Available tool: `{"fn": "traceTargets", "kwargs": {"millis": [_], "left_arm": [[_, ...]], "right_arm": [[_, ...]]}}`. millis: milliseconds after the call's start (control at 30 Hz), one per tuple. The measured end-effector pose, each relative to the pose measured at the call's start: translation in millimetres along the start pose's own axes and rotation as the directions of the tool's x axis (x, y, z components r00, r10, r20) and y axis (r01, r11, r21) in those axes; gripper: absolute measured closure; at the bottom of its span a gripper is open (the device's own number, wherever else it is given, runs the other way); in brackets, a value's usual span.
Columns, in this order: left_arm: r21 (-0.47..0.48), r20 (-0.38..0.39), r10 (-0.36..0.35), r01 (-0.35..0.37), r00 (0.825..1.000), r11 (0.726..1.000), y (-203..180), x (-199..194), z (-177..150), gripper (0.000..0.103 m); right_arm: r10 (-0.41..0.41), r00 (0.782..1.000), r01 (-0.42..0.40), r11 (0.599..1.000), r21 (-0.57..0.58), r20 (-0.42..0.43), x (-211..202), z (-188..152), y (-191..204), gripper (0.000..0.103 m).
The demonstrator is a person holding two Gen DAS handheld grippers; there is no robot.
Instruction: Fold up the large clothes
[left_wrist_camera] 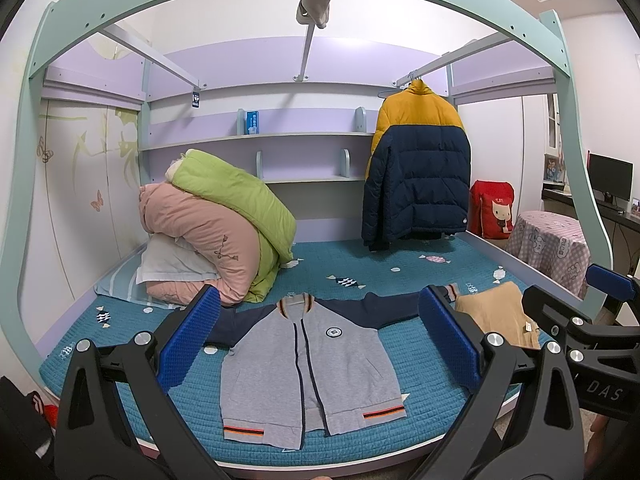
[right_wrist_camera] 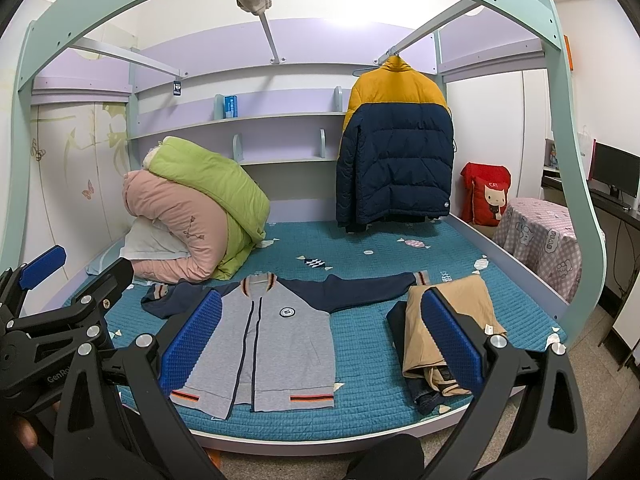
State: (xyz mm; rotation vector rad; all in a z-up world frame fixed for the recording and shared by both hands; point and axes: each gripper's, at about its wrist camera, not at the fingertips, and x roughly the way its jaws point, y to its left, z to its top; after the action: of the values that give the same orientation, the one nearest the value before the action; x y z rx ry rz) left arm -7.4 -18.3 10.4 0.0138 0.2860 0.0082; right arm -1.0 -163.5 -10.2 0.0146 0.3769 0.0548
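Note:
A grey zip jacket (left_wrist_camera: 308, 360) with navy sleeves lies flat, front up, on the teal bed cover (left_wrist_camera: 400, 272); it also shows in the right wrist view (right_wrist_camera: 272, 344). Both sleeves are spread sideways. My left gripper (left_wrist_camera: 320, 344) is open and empty, held in front of the bed above the jacket's near part. My right gripper (right_wrist_camera: 324, 340) is open and empty, between the jacket and a folded tan garment (right_wrist_camera: 452, 320). The right gripper (left_wrist_camera: 600, 312) shows at the right of the left wrist view, and the left gripper (right_wrist_camera: 60, 300) at the left of the right wrist view.
A folded pile with tan cloth on dark jeans (right_wrist_camera: 424, 392) lies right of the jacket. Pink and green quilts (left_wrist_camera: 216, 232) are stacked at the back left. A yellow and navy puffer coat (left_wrist_camera: 420, 168) hangs at the back right. A covered table (left_wrist_camera: 552, 248) stands beside the bed.

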Motion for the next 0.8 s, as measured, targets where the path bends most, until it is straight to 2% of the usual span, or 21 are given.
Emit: {"fn": "traceTargets", "kwargs": {"millis": [500,800], "left_arm": [[0.004,-0.007,0.002,-0.002,1.0,1.0,2.7,1.5,6.4,0.004],[0.014,-0.05,-0.002,0.003,0.999,1.0,1.4,24.0,-2.2,0.004]], "right_arm": [[0.0,1.0,0.0,1.0,0.001,-0.006,0.1,-0.9,-3.4,0.007],[-0.017,0.998,0.018,1.0,0.006,-0.054,19.4,-8.8,-7.7,0.007]]}}
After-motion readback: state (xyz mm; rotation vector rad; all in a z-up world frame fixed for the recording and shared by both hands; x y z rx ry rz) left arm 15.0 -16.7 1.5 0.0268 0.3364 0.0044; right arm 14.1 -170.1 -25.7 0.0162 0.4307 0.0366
